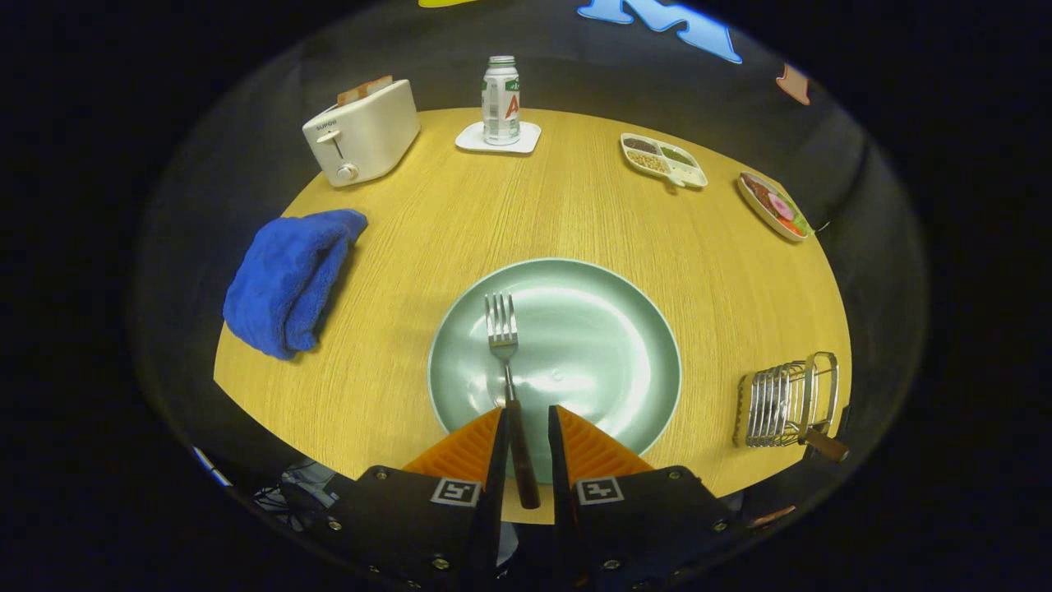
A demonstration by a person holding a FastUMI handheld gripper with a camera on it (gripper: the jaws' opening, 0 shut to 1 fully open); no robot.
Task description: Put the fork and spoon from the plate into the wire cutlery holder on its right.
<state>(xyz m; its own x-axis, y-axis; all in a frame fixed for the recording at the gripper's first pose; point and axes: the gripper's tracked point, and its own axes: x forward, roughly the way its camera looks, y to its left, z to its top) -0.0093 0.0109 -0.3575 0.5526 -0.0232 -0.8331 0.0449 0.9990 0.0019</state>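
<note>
Fingers (471,448) of the gripper (526,444) are orange and ridged, and they stick out over the near edge of the green plate (625,329). They sit a little apart, with a gap between them. The fork (508,370) lies on the plate with its prongs pointing away and its dark handle running back into that gap. The handle lies close along the left finger, but a strip of space shows between it and the right finger, so the two fingers are not both pressing on it. I cannot tell if the left finger touches the handle.

The plate sits on a round yellow wooden table (460,222). The wire cutlery holder (785,403) stands to the right of the plate, near the table's edge and well apart from the fingers. A brown-handled piece of cutlery (824,445) pokes out of it; I cannot tell which piece it is.

A folded blue towel (288,279) lies to the left of the plate. Beyond it stands a cream toaster (362,131) with toast poking out of the top. A small bottle (500,100) stands on a white coaster (498,138) at the far side. To the right of that are a tray of beans and seeds (662,159) and a little plate of food (774,205).
</note>
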